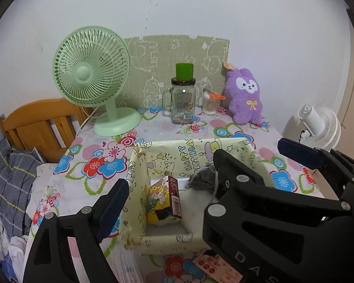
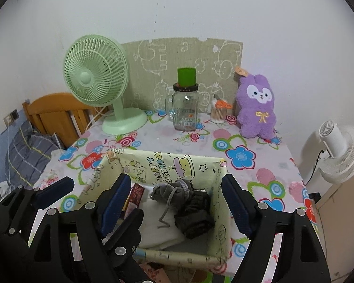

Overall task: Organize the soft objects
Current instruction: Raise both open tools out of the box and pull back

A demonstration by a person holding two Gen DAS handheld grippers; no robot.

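Two soft dark things lie in the open box (image 2: 220, 188): a grey drawstring pouch (image 2: 171, 189) and, touching it on the near side, a black folded cloth (image 2: 195, 217). Under them we see a white cloth (image 2: 153, 233) on the bottom of the box. At the left side of the box stands a small carton with a cartoon picture (image 1: 167, 198), tilted, its red-brown side turned to the middle. The box is covered with pale yellow paper with cartoon drawings and the words "HAPPY BIRTHDAY", and it stands near the front edge of a table with a flower-pattern cloth (image 1: 101, 162).

We hold our right gripper (image 2: 177, 207) above the box with the fingers spread wide; nothing is between them, and the pads touch neither the pouch nor the black cloth. Our left gripper (image 1: 214, 174) is also spread wide and empty, just at the left of the right one, over the left part of the box.

Farther back on the table are a green desk fan (image 1: 92, 75), a glass jar with a green cup (image 1: 184, 70) on its lid, a container of cotton swabs (image 1: 210, 105) and a purple plush rabbit (image 1: 244, 96) that sits upright against the wall. Beside the table stand a wooden bed head (image 1: 42, 122) at the left and a white fan (image 2: 339, 146) at the right.
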